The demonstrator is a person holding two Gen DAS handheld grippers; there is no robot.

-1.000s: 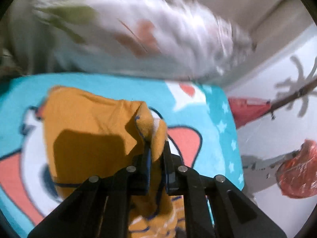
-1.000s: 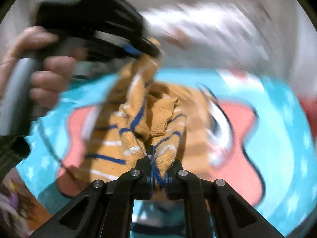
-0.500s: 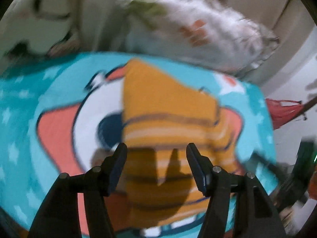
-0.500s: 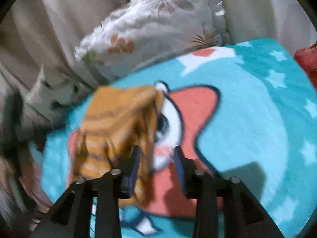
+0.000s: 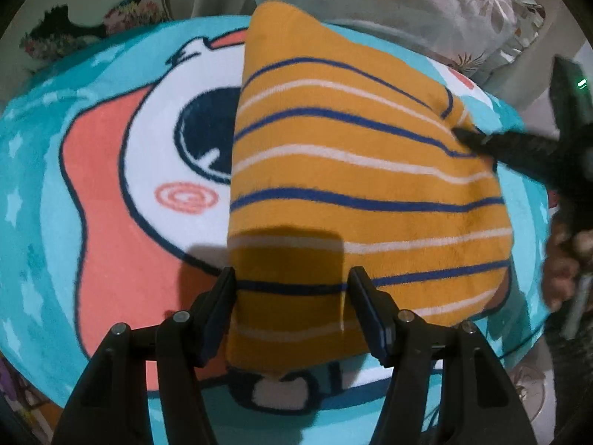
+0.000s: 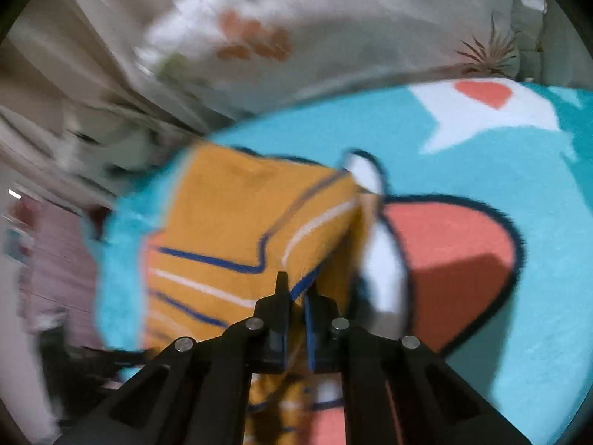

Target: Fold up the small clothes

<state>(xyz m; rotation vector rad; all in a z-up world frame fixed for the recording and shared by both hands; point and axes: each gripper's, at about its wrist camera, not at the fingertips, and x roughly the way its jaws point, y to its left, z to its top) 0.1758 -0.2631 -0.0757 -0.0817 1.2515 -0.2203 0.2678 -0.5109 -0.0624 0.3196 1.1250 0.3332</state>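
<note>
Teal cartoon blanket [image 5: 111, 200] w/ folded orange striped garment [image 5: 355, 193] lying flat near its middle. Left gripper [image 5: 291, 285] over garment's near edge, jaws apart, nothing gripped. Right gripper [image 6: 294, 293] at garment's right edge, jaws closed, prob. pinching fabric; view blurred.

One striped orange garment [image 5: 355, 185], one cartoon blanket [image 5: 111, 222], one floral pillow [image 5: 444, 11], two tools.

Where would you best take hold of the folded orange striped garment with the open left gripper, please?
Probably the near edge of the orange striped garment, approached from above: it lies flat on the blanket, and the left gripper already straddles that edge.
</note>
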